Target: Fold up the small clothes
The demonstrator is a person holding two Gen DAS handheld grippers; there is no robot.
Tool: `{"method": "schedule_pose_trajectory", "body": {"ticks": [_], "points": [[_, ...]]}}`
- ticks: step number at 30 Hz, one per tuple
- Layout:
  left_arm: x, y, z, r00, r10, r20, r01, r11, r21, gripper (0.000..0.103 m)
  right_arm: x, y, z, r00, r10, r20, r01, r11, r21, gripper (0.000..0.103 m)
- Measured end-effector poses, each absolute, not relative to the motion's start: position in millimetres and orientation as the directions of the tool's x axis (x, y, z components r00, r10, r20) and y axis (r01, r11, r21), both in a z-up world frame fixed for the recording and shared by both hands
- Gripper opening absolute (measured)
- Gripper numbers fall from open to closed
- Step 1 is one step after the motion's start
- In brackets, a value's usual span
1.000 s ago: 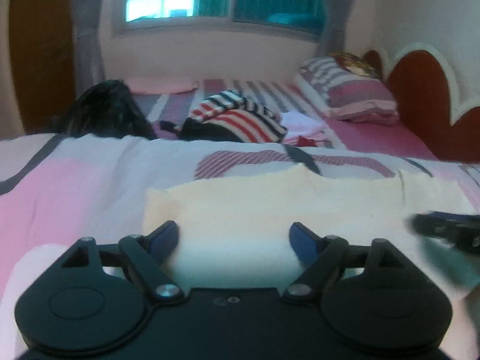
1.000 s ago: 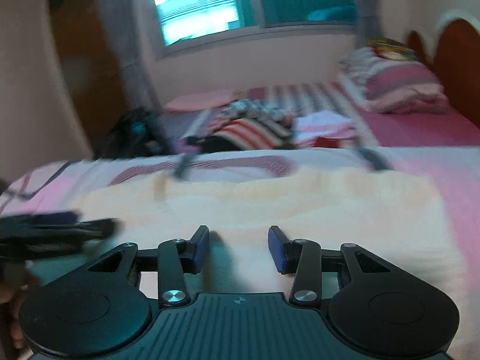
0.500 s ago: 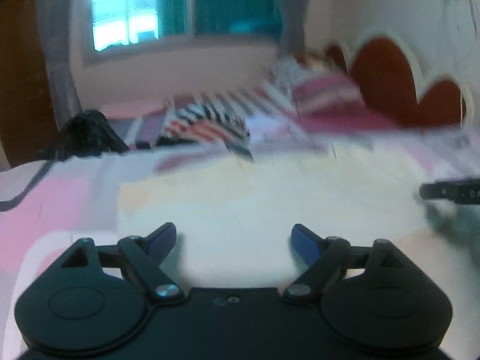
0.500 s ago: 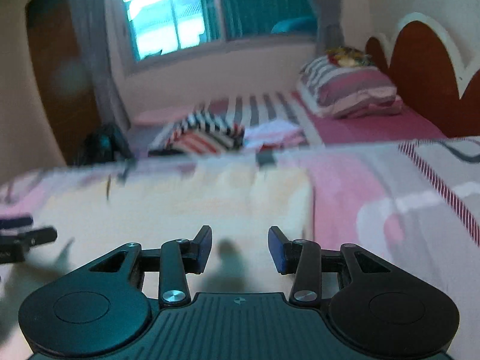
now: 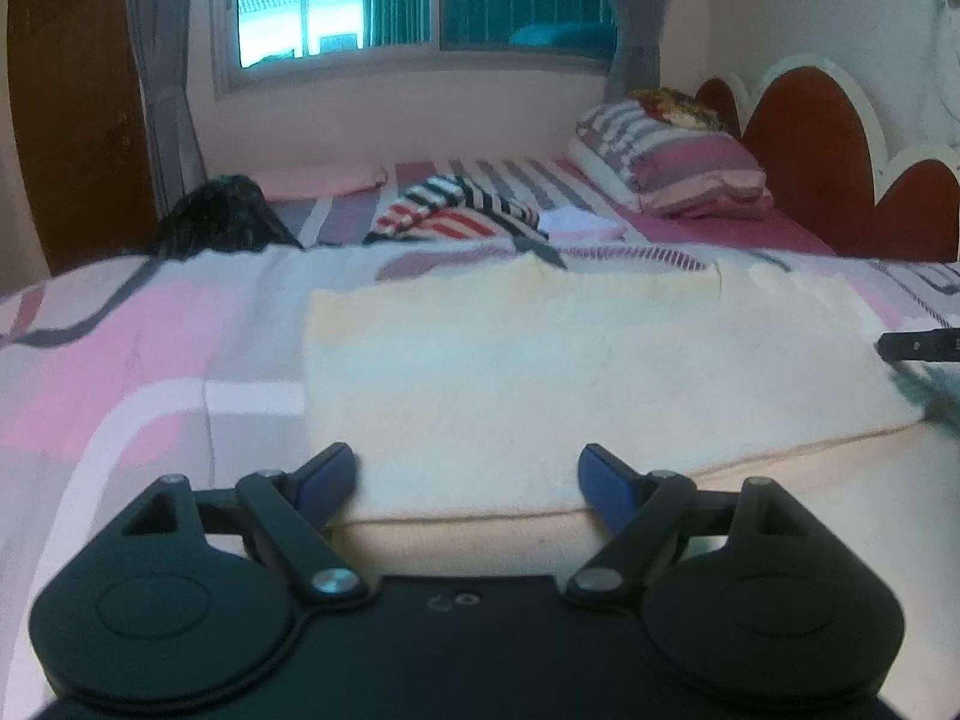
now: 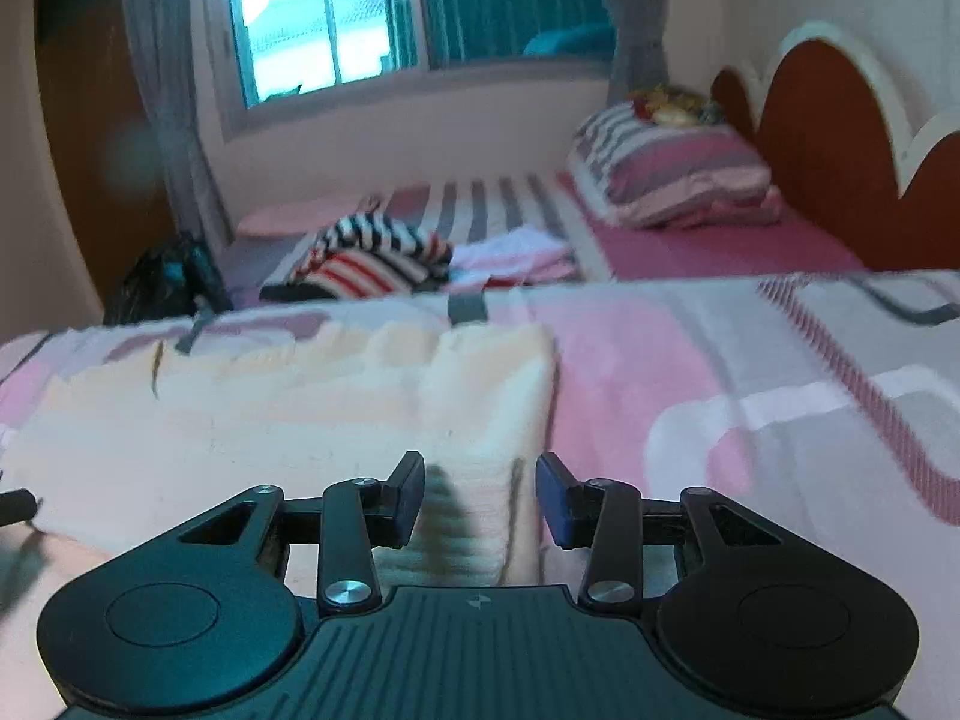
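Observation:
A pale yellow cloth (image 5: pixel 540 360) lies flat on the pink and grey bedspread (image 5: pixel 120 360); it also shows in the right wrist view (image 6: pixel 300 420). My left gripper (image 5: pixel 468 480) is open and empty over the cloth's near left part, by its front edge. My right gripper (image 6: pixel 477 495) is open and empty over the cloth's near right corner. The right gripper's tip (image 5: pixel 918 345) shows at the right edge of the left wrist view. The left gripper's tip (image 6: pixel 15 507) shows at the left edge of the right wrist view.
A pile of striped clothes (image 5: pixel 456 216) and a white garment (image 6: pixel 516 258) lie further back on the bed. A striped pillow (image 5: pixel 672 162) leans by the red headboard (image 5: pixel 810 150). A dark bag (image 5: pixel 216 222) sits at the far left. A window (image 5: pixel 360 0) is behind.
Both grippers have spread apart along the cloth's front edge: the left one toward the left side, the right one toward the right corner. Both stay open.

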State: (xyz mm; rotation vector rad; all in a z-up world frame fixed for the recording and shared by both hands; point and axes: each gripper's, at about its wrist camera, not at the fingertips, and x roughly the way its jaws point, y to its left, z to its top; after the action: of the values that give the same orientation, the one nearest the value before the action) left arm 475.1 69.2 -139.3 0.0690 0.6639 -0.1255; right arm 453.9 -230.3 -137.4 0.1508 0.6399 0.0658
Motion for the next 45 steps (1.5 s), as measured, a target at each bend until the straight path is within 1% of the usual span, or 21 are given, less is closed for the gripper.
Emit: {"method": "schedule_pose_trajectory", "body": {"ticks": [1,2,7,8,11,13,15,19,21,24,25,26,27,29,31,34,38,40,42,43,45], "points": [[476.1,69.4,-138.5,0.779,-0.091,-0.621,0.135,0.991,0.023,0.082,454.9,-228.8,-141.4,0.796,0.107,-0.595,-0.021,0.988,0.151,0.022],[476.6,69.0,-136.2,0.778,-0.085,-0.622,0.131,0.991,0.028,0.082,455.2,-227.6,-144.1,0.796,0.108,-0.596,-0.03,0.99,0.139,0.019],[477.6,68.6,-135.4,0.781,-0.078,-0.62,0.123,0.992,0.03,0.081,450.0,-214.6,-139.5,0.835,0.011,-0.55,-0.011,1.0,0.004,0.018],[476.7,68.4,-134.8,0.784,-0.076,-0.616,0.119,0.992,0.029,0.08,450.5,-213.1,-139.1,0.835,0.018,-0.55,-0.021,1.0,0.001,0.018],[477.1,68.2,-132.0,0.797,-0.069,-0.6,0.101,0.995,0.02,0.079,460.9,-214.0,-146.0,0.802,0.041,-0.596,-0.037,0.999,0.019,0.018],[478.5,68.5,-129.7,0.805,-0.064,-0.589,0.087,0.996,0.01,0.079,462.9,-216.1,-146.8,0.802,0.063,-0.594,-0.048,0.998,0.041,0.006],[482.1,68.1,-129.1,0.802,-0.066,-0.593,0.083,0.997,0.002,0.079,462.1,-214.9,-145.6,0.806,0.069,-0.589,-0.065,0.998,0.028,0.006],[485.9,62.0,-131.0,0.793,-0.066,-0.605,0.098,0.995,0.02,0.079,458.3,-213.7,-132.3,0.855,0.053,-0.516,-0.067,0.998,-0.008,0.006],[488.6,57.5,-137.2,0.773,-0.053,-0.632,0.102,0.994,0.041,0.08,467.9,-216.5,-137.8,0.844,0.048,-0.534,-0.057,0.998,-0.001,0.006],[486.5,56.4,-136.1,0.772,-0.047,-0.634,0.097,0.994,0.045,0.079,478.1,-216.8,-155.2,0.811,0.027,-0.585,-0.052,0.998,-0.027,0.006],[484.0,55.7,-132.4,0.776,-0.054,-0.628,0.1,0.994,0.038,0.078,474.5,-215.6,-154.0,0.816,0.02,-0.578,-0.054,0.998,-0.043,0.006],[480.6,53.8,-128.4,0.789,-0.069,-0.611,0.108,0.994,0.028,0.078,468.9,-214.0,-149.4,0.824,0.005,-0.567,-0.043,0.998,-0.054,0.007],[479.1,51.4,-125.1,0.798,-0.086,-0.597,0.118,0.993,0.015,0.079,461.7,-212.6,-143.3,0.834,-0.006,-0.552,-0.025,0.998,-0.049,0.014],[480.6,39.4,-121.6,0.797,-0.129,-0.59,0.148,0.989,-0.015,0.079,448.3,-207.3,-134.0,0.852,0.017,-0.523,-0.022,1.0,-0.003,0.019],[484.9,21.4,-124.0,0.789,-0.138,-0.599,0.17,0.985,-0.002,0.08,444.1,-192.4,-132.9,0.84,0.08,-0.537,-0.073,0.997,0.035,0.019],[491.1,7.9,-138.7,0.749,-0.122,-0.651,0.18,0.983,0.023,0.082,447.7,-171.9,-147.2,0.786,0.102,-0.61,-0.108,0.994,0.027,0.018],[477.2,31.3,-140.3,0.764,-0.101,-0.637,0.164,0.986,0.04,0.084,431.5,-192.9,-150.8,0.779,0.092,-0.62,-0.08,0.996,0.048,0.018],[475.6,39.2,-137.6,0.764,-0.095,-0.639,0.145,0.989,0.027,0.083,422.7,-198.8,-148.7,0.772,0.101,-0.627,-0.1,0.994,0.038,0.018],[476.1,33.7,-130.9,0.773,-0.071,-0.631,0.125,0.991,0.041,0.079,420.2,-196.1,-143.1,0.786,0.076,-0.613,-0.09,0.996,0.007,0.019],[477.2,28.7,-128.4,0.776,-0.074,-0.627,0.132,0.99,0.046,0.08,421.6,-196.9,-141.4,0.793,0.079,-0.604,-0.08,0.996,0.026,0.019],[480.9,20.4,-131.2,0.753,-0.06,-0.655,0.133,0.989,0.063,0.08,428.5,-199.1,-145.1,0.779,0.073,-0.623,-0.045,0.997,0.06,0.018]]}}
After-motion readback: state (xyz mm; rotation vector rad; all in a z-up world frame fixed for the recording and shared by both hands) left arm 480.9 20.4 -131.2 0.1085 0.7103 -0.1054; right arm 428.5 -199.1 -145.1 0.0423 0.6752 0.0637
